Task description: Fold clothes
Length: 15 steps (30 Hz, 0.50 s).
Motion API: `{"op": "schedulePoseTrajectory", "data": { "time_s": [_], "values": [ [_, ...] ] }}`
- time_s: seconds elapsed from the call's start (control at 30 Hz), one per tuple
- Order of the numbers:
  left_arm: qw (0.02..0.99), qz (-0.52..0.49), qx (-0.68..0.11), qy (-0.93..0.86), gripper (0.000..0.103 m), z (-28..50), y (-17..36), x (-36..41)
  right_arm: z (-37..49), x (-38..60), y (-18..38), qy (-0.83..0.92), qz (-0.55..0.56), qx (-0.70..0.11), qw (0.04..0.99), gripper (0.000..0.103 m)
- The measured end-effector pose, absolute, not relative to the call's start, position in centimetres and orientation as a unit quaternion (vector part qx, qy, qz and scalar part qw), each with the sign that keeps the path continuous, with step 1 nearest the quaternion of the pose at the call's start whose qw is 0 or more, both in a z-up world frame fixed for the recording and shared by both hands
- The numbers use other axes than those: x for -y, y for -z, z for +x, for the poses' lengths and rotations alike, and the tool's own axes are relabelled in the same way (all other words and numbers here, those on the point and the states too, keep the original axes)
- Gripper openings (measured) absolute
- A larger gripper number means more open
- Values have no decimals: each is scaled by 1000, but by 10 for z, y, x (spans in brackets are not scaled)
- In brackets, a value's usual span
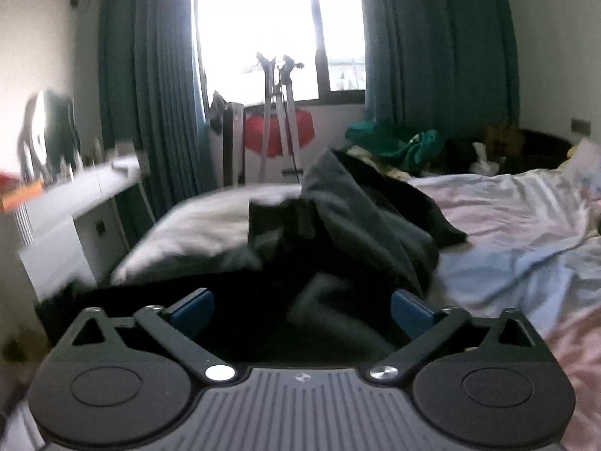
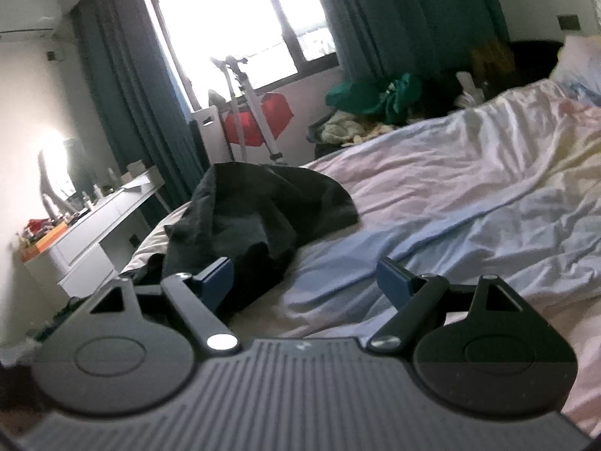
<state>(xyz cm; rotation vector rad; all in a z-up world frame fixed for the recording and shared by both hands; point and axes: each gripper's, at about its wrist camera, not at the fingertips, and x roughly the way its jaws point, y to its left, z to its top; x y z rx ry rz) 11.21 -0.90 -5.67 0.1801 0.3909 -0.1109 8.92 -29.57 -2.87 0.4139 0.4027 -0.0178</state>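
Daylight is pouring through the window (image 1: 278, 26) between teal curtains (image 1: 150, 86) in the left wrist view, and a bed (image 1: 526, 225) with a rumpled pale sheet is filling the right side of the room. A dark grey garment (image 1: 357, 218) is lying heaped on the bed's near left part, its folds blurred, running down toward the left gripper (image 1: 302, 310). That gripper is standing with its jaws spread wide — dark cloth is showing in the gap, but the blue pads (image 1: 407, 314) are not pressing on it. A white dresser (image 1: 75, 203) is standing against the left wall, and a pile of green clothes (image 1: 394, 141) is sitting beyond the bed.

From the right wrist view, the same bed (image 2: 469, 173) is stretching away to the right, with the dark grey garment (image 2: 263, 206) bunched at its left edge. The right gripper (image 2: 304, 282) is hovering over bare sheet with its jaws well apart, holding nothing — its left pad (image 2: 216, 282) is sitting just in front of the garment's near edge; whether it is touching, I cannot tell.
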Motion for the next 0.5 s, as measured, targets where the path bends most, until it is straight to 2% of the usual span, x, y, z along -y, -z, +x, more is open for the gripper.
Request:
{"op": "schedulePoseTrajectory", "data": {
  "time_s": [0.13, 0.5],
  "values": [
    [974, 111, -186, 58, 103, 159, 41, 39, 95, 312, 35, 20, 230, -211, 950, 85],
    [964, 117, -236, 26, 103, 281, 29, 121, 111, 350, 55, 56, 287, -227, 929, 85]
  ]
}}
